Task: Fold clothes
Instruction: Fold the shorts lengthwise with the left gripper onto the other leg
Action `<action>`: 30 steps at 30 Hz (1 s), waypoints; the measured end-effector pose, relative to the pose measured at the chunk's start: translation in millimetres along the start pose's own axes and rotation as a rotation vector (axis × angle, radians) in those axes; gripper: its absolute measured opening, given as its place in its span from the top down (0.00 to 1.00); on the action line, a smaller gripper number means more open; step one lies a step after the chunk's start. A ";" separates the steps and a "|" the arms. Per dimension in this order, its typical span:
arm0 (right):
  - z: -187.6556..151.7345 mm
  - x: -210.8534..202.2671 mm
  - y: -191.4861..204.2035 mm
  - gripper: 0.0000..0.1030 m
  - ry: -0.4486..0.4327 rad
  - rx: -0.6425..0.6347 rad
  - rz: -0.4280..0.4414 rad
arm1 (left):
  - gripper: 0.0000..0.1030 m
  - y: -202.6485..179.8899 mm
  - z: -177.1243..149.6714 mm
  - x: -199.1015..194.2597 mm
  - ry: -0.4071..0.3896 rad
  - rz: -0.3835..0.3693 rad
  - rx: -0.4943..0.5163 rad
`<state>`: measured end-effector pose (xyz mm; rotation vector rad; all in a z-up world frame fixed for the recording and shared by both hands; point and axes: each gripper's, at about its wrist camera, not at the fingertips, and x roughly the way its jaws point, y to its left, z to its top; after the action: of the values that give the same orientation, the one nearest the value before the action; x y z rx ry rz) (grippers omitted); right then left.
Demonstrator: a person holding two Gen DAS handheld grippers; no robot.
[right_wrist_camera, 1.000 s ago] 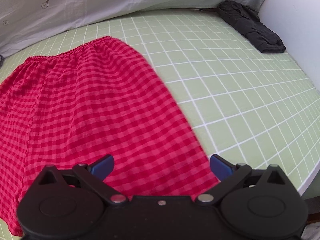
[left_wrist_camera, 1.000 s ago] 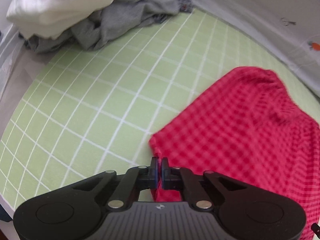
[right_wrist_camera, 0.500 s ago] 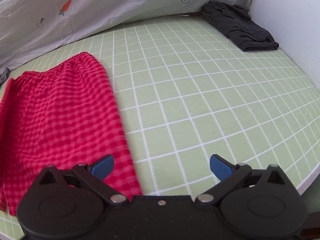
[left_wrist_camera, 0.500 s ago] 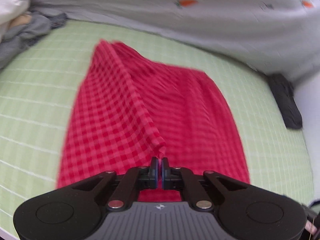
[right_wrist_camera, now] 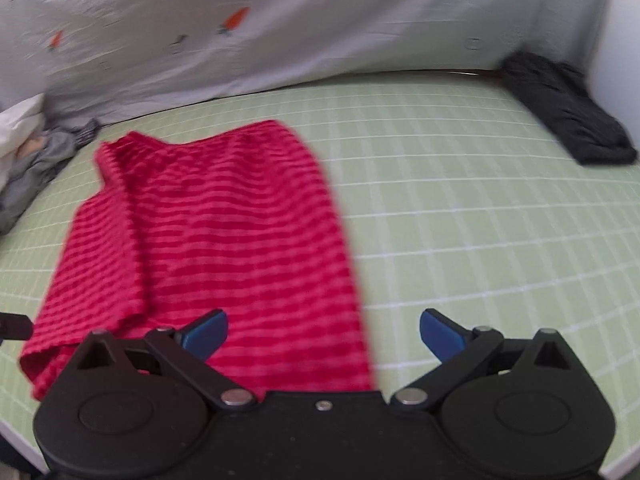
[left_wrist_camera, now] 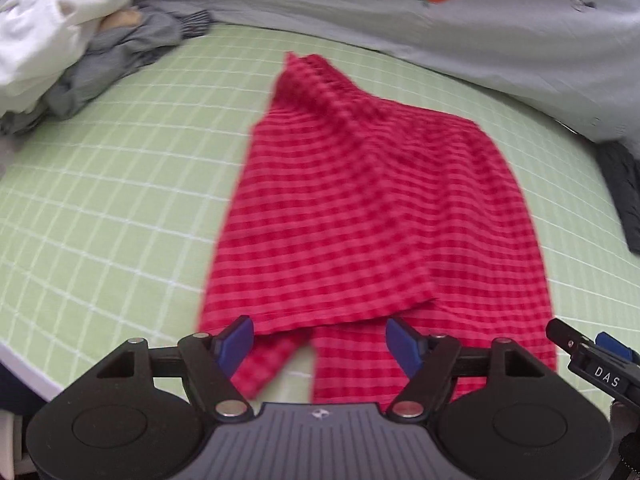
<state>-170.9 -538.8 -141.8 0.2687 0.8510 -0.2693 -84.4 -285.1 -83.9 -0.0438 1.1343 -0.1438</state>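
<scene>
The left gripper (left_wrist_camera: 320, 342) is opening its blue-padded jaws, nothing pinched; the right gripper (right_wrist_camera: 323, 334), marked "DAS", is spread and empty. Below both, the red gingham woven shorts (left_wrist_camera: 372, 208) lie folded on the green grid-lined mat (left_wrist_camera: 120, 184).

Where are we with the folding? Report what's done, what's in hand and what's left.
Done: the red checked shorts lie folded in half lengthwise on the green grid sheet.
In hand: nothing. The left gripper is opening above the hem, clear of it; the right gripper is open.
Left: a crosswise fold probably, then the grey and white pile.
</scene>
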 end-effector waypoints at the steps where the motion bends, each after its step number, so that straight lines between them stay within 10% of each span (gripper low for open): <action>1: 2.9 3.1 10.8 0.00 0.003 -0.011 0.021 | 0.28 8.7 1.2 -1.9 0.000 0.003 -0.009; 6: 13.2 18.2 64.8 0.11 0.010 -0.073 0.089 | 0.28 47.4 11.5 -11.6 -0.013 0.013 -0.015; 11: 14.4 41.2 104.5 0.49 0.054 -0.059 0.144 | 0.28 84.4 23.4 -11.6 -0.008 0.014 -0.017; 16: 5.9 60.9 123.6 0.54 0.078 -0.023 0.127 | 0.28 115.7 33.0 -6.1 0.001 0.004 -0.006; 20: 4.4 67.5 125.6 0.94 0.064 -0.010 0.128 | 0.28 128.8 40.8 -8.2 -0.014 0.012 -0.007; 30: 24.2 -16.2 93.9 0.98 -0.162 -0.013 0.201 | 0.28 89.2 41.5 -10.2 -0.027 -0.079 0.017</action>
<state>-132.4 -457.4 -102.4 0.3140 0.6595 -0.0964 -42.8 -197.1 -66.7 -0.0746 1.1052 -0.2225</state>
